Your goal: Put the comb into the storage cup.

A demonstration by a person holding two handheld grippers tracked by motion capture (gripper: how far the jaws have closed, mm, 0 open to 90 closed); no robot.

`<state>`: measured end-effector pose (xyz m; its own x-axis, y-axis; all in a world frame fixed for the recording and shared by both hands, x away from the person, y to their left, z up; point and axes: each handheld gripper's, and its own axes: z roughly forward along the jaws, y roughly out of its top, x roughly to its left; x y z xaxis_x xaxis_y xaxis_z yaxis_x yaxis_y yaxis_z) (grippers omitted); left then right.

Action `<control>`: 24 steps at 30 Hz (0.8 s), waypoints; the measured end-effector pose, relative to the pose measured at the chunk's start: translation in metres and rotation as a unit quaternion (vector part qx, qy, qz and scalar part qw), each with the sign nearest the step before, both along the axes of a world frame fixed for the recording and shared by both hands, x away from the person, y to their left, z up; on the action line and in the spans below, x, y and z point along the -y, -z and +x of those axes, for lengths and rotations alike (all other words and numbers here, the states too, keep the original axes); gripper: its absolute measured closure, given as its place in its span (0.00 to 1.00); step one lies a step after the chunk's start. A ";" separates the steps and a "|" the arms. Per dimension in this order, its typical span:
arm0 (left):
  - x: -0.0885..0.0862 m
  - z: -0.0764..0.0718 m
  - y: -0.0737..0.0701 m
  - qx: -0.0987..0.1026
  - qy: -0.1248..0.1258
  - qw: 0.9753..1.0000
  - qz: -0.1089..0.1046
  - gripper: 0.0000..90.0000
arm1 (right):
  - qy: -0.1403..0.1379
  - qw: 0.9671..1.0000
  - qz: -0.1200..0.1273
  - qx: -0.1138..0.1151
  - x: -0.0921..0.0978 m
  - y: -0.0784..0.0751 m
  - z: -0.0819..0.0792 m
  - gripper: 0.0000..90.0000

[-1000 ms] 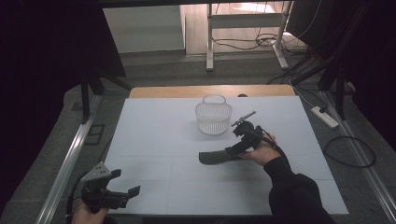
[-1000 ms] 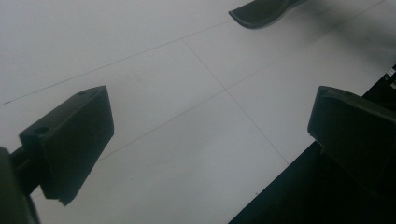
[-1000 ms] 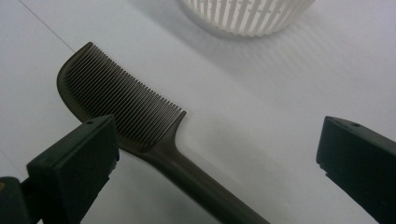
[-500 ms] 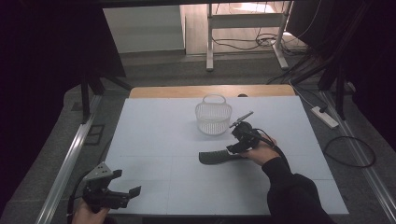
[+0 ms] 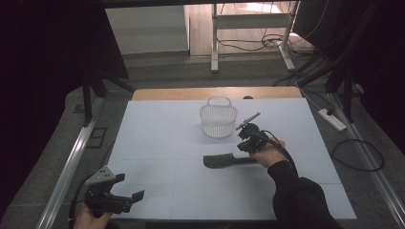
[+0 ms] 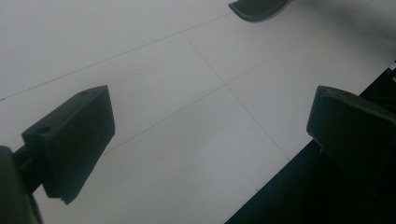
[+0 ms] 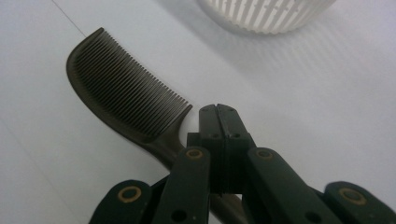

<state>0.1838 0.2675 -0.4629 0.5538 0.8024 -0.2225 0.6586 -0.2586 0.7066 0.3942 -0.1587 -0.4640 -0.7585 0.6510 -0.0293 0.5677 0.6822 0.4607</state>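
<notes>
While the left gripper [image 5: 125, 196] hung over the near left corner of the white tabletop [image 5: 157, 143], its two black jaws stood spread wide apart with nothing between them; in the left gripper view [image 6: 210, 135] they framed bare white surface and the table's near edge, and the tip of the comb [image 6: 256, 8] showed far off at the top. Further right, near the middle of the table, a dark, curved plastic comb with fine teeth [image 5: 224, 160] lay flat on the tabletop. Behind it, a little apart, stood a white slotted plastic basket with a hoop handle [image 5: 218, 119]. To the right again, the right gripper [image 5: 248, 143] was held low at the comb's handle end. In the right gripper view its jaws [image 7: 219, 122] were pressed together, just over the comb's handle [image 7: 163, 147]; whether they pinched it could not be told.
</notes>
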 end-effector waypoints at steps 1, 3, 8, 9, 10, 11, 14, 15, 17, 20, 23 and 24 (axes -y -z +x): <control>0.000 0.000 0.000 0.000 0.000 1.000 0.000 0.02 | -0.004 1.000 0.000 0.003 0.000 0.001 0.000 1.00; 0.000 0.000 0.000 0.000 0.000 1.000 -0.001 0.02 | -0.002 1.000 -0.002 0.000 0.002 0.005 0.001 1.00; 0.000 0.000 0.000 0.000 0.000 1.000 -0.001 0.03 | 0.009 1.000 -0.009 -0.018 0.007 0.016 0.005 1.00; 0.000 0.000 0.000 0.000 0.000 1.000 -0.001 0.03 | 0.011 1.000 -0.011 -0.021 0.007 0.019 0.006 1.00; 0.000 0.000 0.000 0.000 0.000 1.000 -0.001 0.03 | 0.013 1.000 -0.016 -0.023 0.008 0.020 0.006 1.00; 0.000 0.000 0.000 0.000 0.000 1.000 -0.001 0.03 | 0.012 1.000 -0.018 -0.022 0.008 0.022 0.006 1.00; 0.000 0.000 0.000 0.000 0.000 1.000 -0.001 0.03 | 0.010 0.999 -0.023 -0.026 0.007 0.027 0.006 1.00; 0.000 0.000 0.000 0.000 0.001 1.000 -0.001 0.03 | 0.009 0.999 -0.026 -0.028 0.007 0.029 0.006 1.00; 0.000 0.000 0.000 0.000 0.001 1.000 -0.001 0.03 | 0.008 0.999 -0.031 -0.032 0.007 0.033 0.006 1.00; 0.000 0.000 0.000 0.000 0.001 1.000 -0.002 0.03 | 0.010 0.999 -0.032 -0.036 0.008 0.035 0.007 1.00; 0.000 0.000 0.000 0.000 0.002 1.000 -0.002 0.03 | 0.009 0.999 -0.036 -0.034 0.009 0.035 0.007 1.00; 0.000 0.000 0.000 0.000 0.002 1.000 -0.002 0.03 | 0.010 0.999 -0.035 -0.036 0.010 0.035 0.007 1.00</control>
